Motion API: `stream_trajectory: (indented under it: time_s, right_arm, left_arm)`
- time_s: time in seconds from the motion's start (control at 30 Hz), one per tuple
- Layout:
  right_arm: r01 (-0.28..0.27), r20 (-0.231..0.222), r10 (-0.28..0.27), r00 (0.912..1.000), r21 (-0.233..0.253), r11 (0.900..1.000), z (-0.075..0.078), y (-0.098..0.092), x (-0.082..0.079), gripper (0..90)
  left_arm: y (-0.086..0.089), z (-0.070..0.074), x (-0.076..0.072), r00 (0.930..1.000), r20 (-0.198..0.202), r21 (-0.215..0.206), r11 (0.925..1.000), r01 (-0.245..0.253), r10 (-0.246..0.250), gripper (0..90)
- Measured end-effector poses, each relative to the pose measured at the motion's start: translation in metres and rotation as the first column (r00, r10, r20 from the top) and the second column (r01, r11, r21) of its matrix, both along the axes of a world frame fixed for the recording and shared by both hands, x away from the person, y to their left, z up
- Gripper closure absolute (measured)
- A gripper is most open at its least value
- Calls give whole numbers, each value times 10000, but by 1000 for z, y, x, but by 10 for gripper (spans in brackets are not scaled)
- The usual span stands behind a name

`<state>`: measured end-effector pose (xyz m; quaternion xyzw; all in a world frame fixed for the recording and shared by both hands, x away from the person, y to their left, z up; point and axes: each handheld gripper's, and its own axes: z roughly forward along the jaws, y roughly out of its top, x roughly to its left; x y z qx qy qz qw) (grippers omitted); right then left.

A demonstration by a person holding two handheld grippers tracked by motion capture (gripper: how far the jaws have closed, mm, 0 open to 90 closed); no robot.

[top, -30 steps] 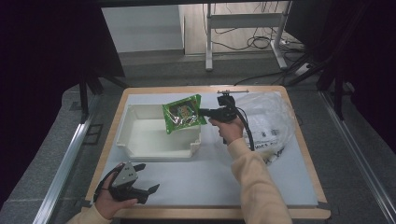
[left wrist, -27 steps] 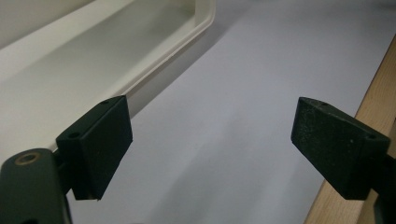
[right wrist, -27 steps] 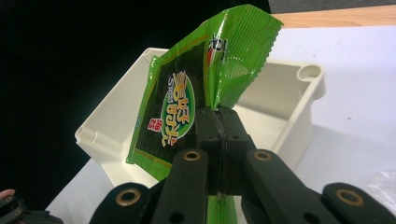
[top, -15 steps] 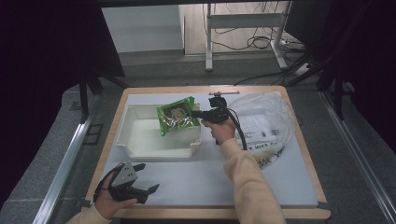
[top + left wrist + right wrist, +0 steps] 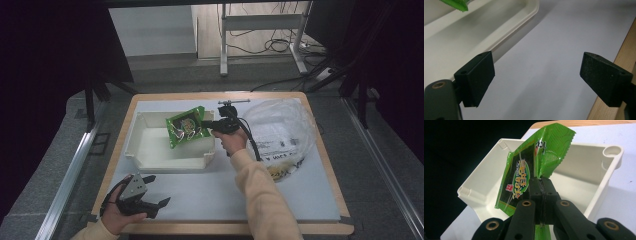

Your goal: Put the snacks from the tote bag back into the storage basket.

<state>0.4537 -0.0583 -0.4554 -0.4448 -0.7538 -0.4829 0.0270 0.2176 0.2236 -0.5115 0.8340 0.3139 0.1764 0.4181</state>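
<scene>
**Green snack packet held over the white bin**

Green and shiny, the snack packet [image 5: 186, 126] hangs above the right part of the white bin [image 5: 150, 162] in the high view, pinched at its right edge by the right tool [image 5: 206, 124]. A clear plastic bag [image 5: 280, 131] lies on the counter [image 5: 200, 192] to the right of the bin. The left tool [image 5: 150, 202] rests near the counter's near left edge, away from the work.

From the left gripper view, the left tool [image 5: 535, 78] is released, its jaws wide apart over bare counter, with the bin wall at the far left.

From the right gripper view, the right tool [image 5: 541, 182] is clenched on the packet's edge, and the packet [image 5: 524, 172] is tilted over the bin's open inside [image 5: 579, 177].

The step in hand seems to be placing the packet into the bin. The next move calls for lowering it a little and then releasing the jaws.
</scene>
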Motion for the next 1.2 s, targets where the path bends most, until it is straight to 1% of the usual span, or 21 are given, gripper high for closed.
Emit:
stream_trajectory:
  time_s: [0.07, 0.17, 0.2, 0.23, 0.27, 0.3, 0.33, 0.37, 0.4, 0.43, 0.53, 0.63, 0.8, 0.83, 1.0, 1.2]
  right_arm:
    - [27, -7, -27, 10000, -43, 10000, -1, 1, 0, 889]
    - [-3, -79, 0, 10000, -285, 9996, -5, 3, 1, 886]
    - [-3, -79, 0, 10000, -285, 9996, -5, 3, 1, 886]
    - [-107, -96, 100, 9999, -758, 9971, -8, 6, 1, 812]
    - [-107, -96, 100, 9999, -758, 9971, -8, 6, 1, 812]
    - [-40, 277, 77, 9996, -1318, 9913, -9, 11, -1, 613]
    - [-40, 277, 77, 9996, -1318, 9913, -9, 11, -1, 613]
    - [-112, 601, 205, 9980, -1508, 9885, -7, 14, -4, 588]
    - [-112, 601, 205, 9980, -1508, 9885, -7, 14, -4, 588]
    - [-167, 665, 261, 9974, -1387, 9902, -6, 13, -4, 572]
    - [-357, 1076, 468, 9931, -1031, 9940, 1, 11, -7, 549]
    - [-471, 1254, 576, 9904, -852, 9953, 6, 8, -9, 545]
    - [-554, 1356, 663, 9885, -822, 9951, 10, 5, -11, 542]
    - [-595, 1388, 708, 9878, -833, 9947, 10, 4, -11, 539]
    - [-663, 1472, 783, 9860, -851, 9942, 12, 3, -12, 531]
    - [-783, 1590, 921, 9830, -910, 9928, 16, -2, -16, 505]
  left_arm:
    - [0, 0, 0, 10000, -2, 1, 10000, 0, 0, 125]
    - [0, 0, 0, 10000, -2, -10, 10000, -3, 3, 125]
    - [0, 0, 0, 10000, -2, -10, 10000, -3, 3, 125]
    - [0, 0, 0, 10000, -2, -9, 10000, -3, 3, 125]
    - [0, 0, 0, 10000, -4, -3, 10000, 1, -1, 125]
    - [0, 0, 0, 10000, -3, -5, 10000, 7, -7, 125]
    - [0, 0, 0, 10000, -3, -5, 10000, 7, -7, 125]
    - [1, 0, 0, 10000, -8, -5, 10000, 2, -2, 125]
    - [1, 0, 0, 10000, -8, -5, 10000, 2, -2, 125]
    - [0, 0, 0, 10000, -9, 0, 10000, 2, -2, 125]
    - [0, 0, 0, 10000, -15, 11, 10000, 6, -6, 125]
    - [0, 0, 0, 10000, -4, 8, 10000, 4, -4, 125]
    - [0, 0, 0, 10000, -7, 34, 10000, 11, -11, 125]
    - [0, 0, 1, 10000, -14, 93, 10000, 29, -29, 125]
    - [0, 0, 1, 10000, -26, 75, 10000, 18, -18, 125]
    - [0, 0, 1, 10000, -10, 101, 9999, 14, -14, 125]
